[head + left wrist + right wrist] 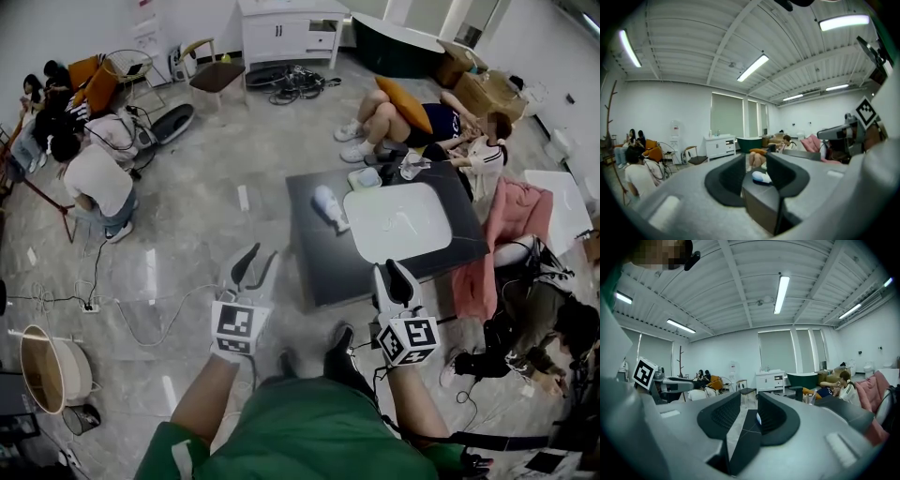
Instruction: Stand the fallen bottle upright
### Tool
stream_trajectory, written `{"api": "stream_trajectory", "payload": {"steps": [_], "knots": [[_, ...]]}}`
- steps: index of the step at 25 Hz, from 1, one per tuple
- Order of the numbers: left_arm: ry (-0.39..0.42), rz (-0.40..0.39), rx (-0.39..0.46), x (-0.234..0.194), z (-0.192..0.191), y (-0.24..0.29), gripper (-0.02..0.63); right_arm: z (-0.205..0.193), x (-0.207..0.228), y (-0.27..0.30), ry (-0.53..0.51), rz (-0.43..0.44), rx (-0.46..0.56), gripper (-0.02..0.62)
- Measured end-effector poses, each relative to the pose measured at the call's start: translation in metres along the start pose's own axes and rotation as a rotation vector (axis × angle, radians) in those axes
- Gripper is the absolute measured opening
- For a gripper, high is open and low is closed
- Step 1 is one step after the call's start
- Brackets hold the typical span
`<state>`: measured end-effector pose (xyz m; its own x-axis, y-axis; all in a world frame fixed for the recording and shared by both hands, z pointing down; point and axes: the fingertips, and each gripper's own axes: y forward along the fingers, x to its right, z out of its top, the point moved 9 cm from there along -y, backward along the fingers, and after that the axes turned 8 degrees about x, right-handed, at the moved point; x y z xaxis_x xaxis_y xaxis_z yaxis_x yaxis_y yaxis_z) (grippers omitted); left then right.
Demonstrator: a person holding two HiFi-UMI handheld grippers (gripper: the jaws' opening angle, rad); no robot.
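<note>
A white bottle [328, 207] lies on its side near the left edge of a low dark table [323, 267], beside a white tray [398, 221]. Both grippers hover over the floor in front of the table, short of it and touching nothing. My left gripper [258, 255] is open, and in the left gripper view the bottle [761, 177] shows through its narrow gap [755, 161]. My right gripper [394, 270] sits at the table's near edge, jaws a little apart [749, 404] with nothing between them; only a sliver of the bottle [758, 418] peeks past its right jaw.
A pale cup [366, 178] and a clear cup [411, 169] stand at the table's far edge. People sit on the floor behind the table [412, 122] and at the left [94, 178]. Pink cloth [516, 211] lies to the right. Cables and a power strip [89, 307] cross the floor.
</note>
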<state>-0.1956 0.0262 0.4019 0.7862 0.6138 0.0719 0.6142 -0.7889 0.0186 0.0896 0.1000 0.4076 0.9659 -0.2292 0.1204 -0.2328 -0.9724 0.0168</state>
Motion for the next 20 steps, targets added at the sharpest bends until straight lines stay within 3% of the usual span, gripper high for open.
{"api": "stream_trajectory", "payload": {"steps": [5,20], "knots": [[0.021,0.035,-0.021,0.001,-0.005,0.038,0.137,-0.015,0.037,0.034,0.038,0.044,-0.032,0.1],[-0.012,0.182,-0.15,0.026,-0.026,0.162,0.124,-0.042,0.164,0.167,0.069,0.286,-0.169,0.1]]}}
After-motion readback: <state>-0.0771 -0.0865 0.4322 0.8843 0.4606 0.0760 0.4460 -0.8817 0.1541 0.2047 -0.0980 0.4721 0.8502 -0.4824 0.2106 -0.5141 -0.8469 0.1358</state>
